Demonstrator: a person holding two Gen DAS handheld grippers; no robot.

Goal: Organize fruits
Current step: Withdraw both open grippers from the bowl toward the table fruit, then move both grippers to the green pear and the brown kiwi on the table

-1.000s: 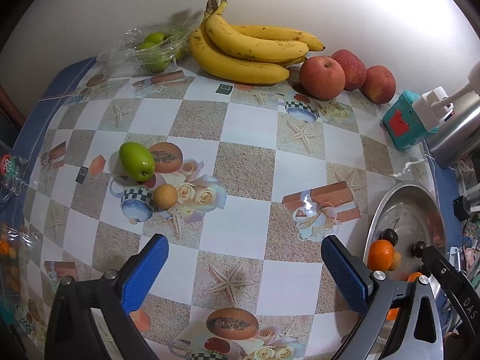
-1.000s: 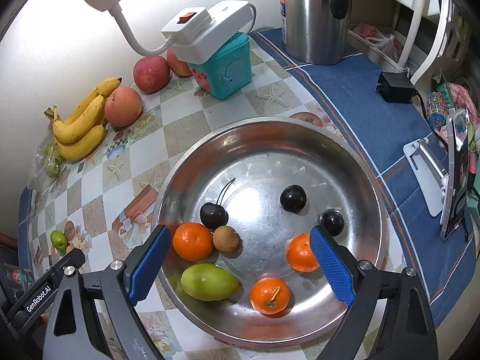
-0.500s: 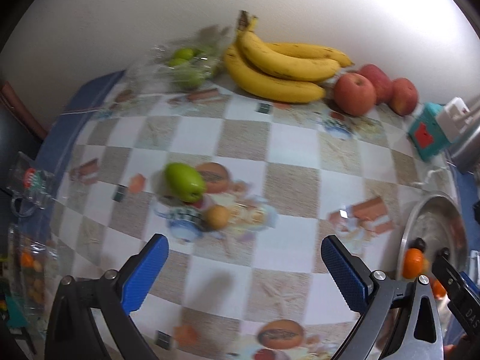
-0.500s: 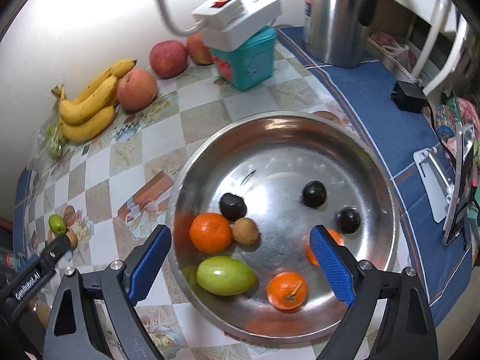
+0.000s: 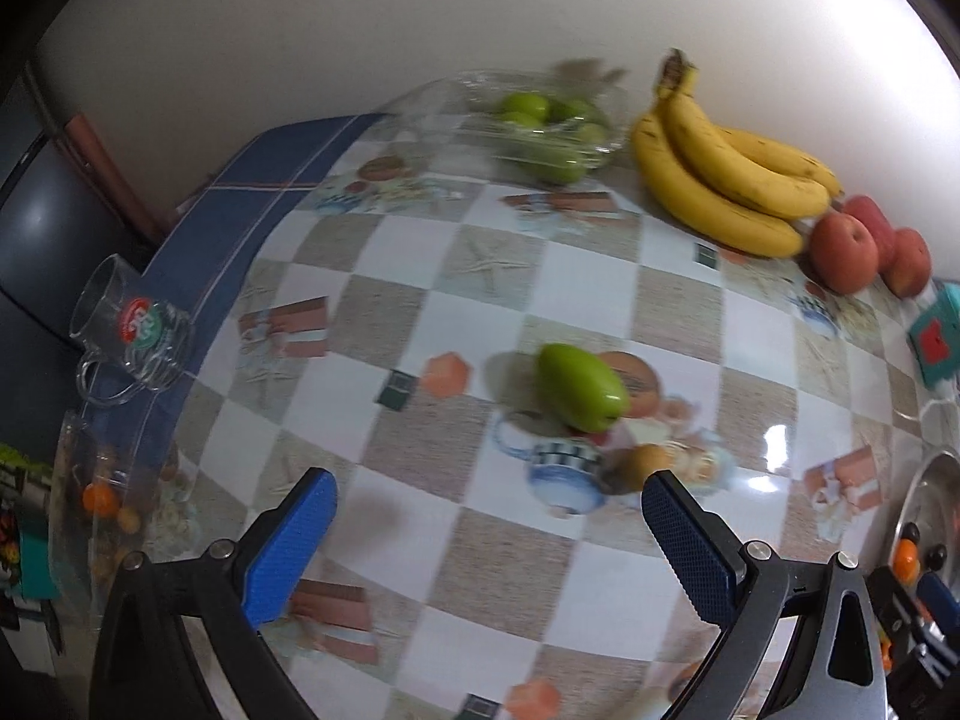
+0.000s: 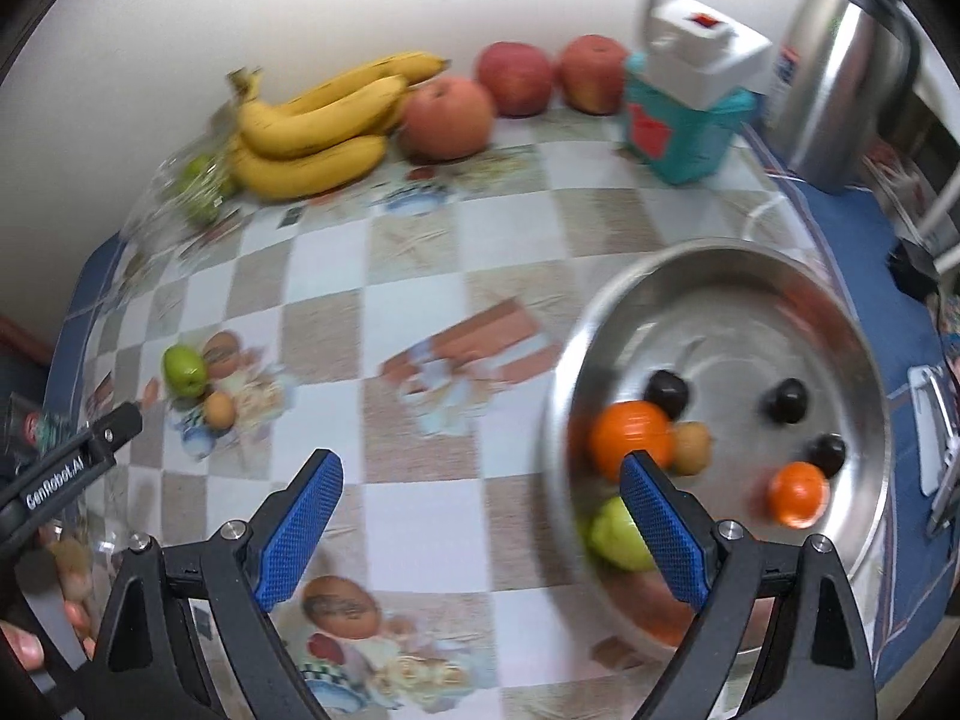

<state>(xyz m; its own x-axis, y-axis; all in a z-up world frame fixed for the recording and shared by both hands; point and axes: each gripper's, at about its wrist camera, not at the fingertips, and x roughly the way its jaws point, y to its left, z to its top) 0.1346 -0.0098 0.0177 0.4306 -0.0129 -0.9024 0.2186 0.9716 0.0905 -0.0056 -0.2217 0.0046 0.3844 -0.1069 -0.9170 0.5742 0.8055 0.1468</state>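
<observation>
Beyond the wide-open, empty left gripper (image 5: 489, 531), a green pear-shaped fruit (image 5: 581, 386) touches a small brown round fruit (image 5: 637, 465); right gripper (image 6: 482, 531) likewise gapes empty.

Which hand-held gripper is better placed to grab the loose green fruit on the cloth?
Left. The left hand-held gripper is open with the green fruit just ahead of it; the right hand-held gripper sits by the bowl, farther off.

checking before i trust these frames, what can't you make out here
- Green fruit in the bowl, right wrist view: partly behind a blue finger, blurred.
- Clear tub of green fruit, left wrist view: count blurred.
- Bowl, left wrist view: cut off at the right edge.
</observation>
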